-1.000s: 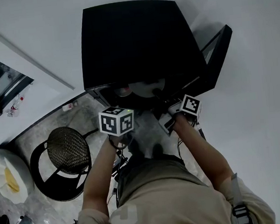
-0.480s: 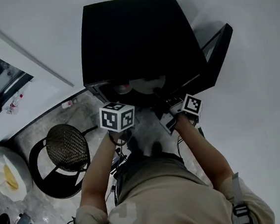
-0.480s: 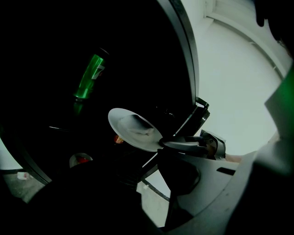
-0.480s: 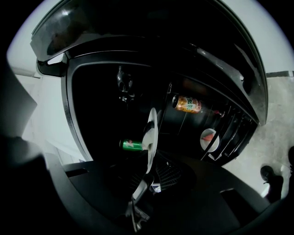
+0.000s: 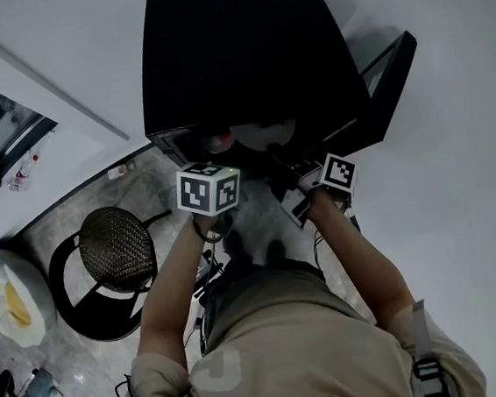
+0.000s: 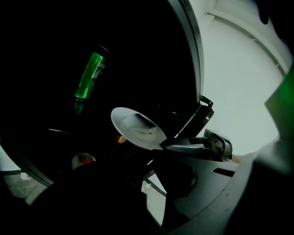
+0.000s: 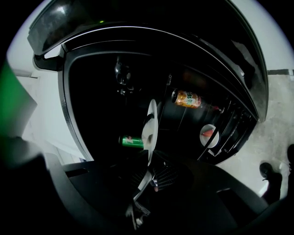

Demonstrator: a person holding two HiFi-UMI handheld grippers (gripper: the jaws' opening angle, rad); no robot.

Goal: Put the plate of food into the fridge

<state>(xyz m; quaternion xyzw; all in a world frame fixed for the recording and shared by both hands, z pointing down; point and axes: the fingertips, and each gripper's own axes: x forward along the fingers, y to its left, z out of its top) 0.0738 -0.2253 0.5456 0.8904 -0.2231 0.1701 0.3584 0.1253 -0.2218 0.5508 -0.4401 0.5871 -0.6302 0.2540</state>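
The white plate (image 6: 138, 128) carries a pale piece of food and sits in the mouth of the black fridge (image 5: 233, 54). In the right gripper view the plate (image 7: 149, 128) shows edge-on. My right gripper (image 7: 145, 178) is shut on its near rim, and its finger (image 6: 190, 146) shows clamped there in the left gripper view. My left gripper (image 6: 149, 160) hangs just left of the plate and apart from it. Its jaws have just been closing with nothing between them, and their tips look together. In the head view the plate (image 5: 263, 134) shows under the fridge's top edge.
Inside the fridge are a green can (image 7: 131, 141), an orange can (image 7: 187, 99) and a red-and-white cup (image 7: 209, 134). The fridge door (image 5: 389, 73) stands open at the right. A round black stool (image 5: 116, 247) is on the floor at the left.
The head view has shifted slightly. Both grippers and the plate keep their places at the fridge opening.
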